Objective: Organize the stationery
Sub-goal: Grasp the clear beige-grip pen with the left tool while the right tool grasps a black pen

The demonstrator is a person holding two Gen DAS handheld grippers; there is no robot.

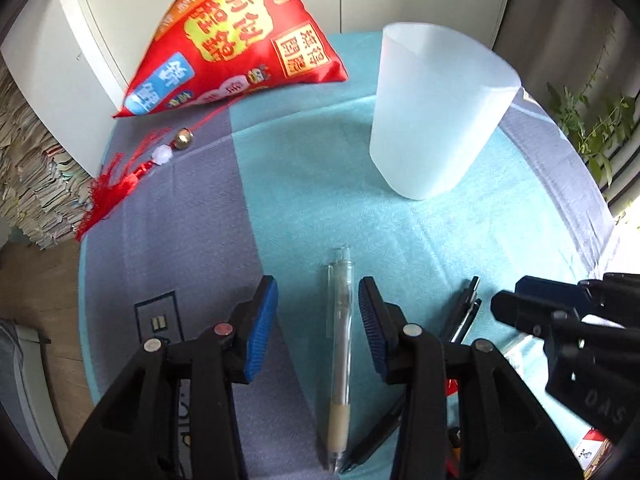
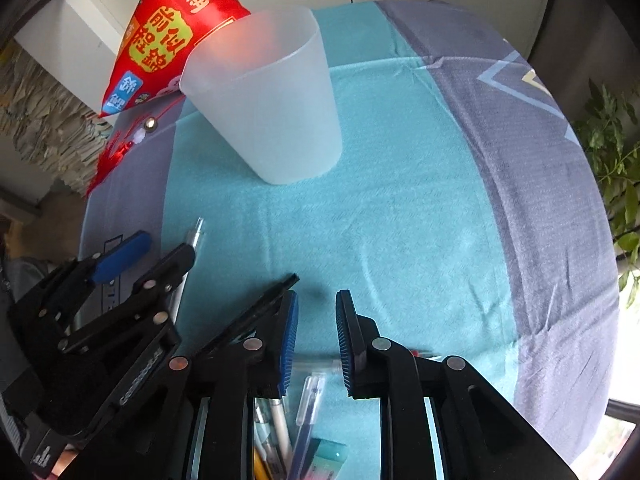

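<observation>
Here the counter [image 2: 400, 220] wears a teal and grey cloth, with a frosted cup [image 2: 276, 96] standing upright on it, nothing visible inside. Nearer than the cup, the left gripper [image 1: 318, 300] straddles a clear pen [image 1: 340, 344], fingers spread, untouching. The right gripper [image 2: 317, 320], fingers apart, pinches nothing.

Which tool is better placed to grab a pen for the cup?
Left. The left tool already straddles the clear pen, open, cup ahead. The right tool has only cloth between its tips.

Teal-and-grey cloth [image 1: 304, 184], frosted white cup [image 1: 436, 112], red printed pouch [image 1: 236, 40].
</observation>
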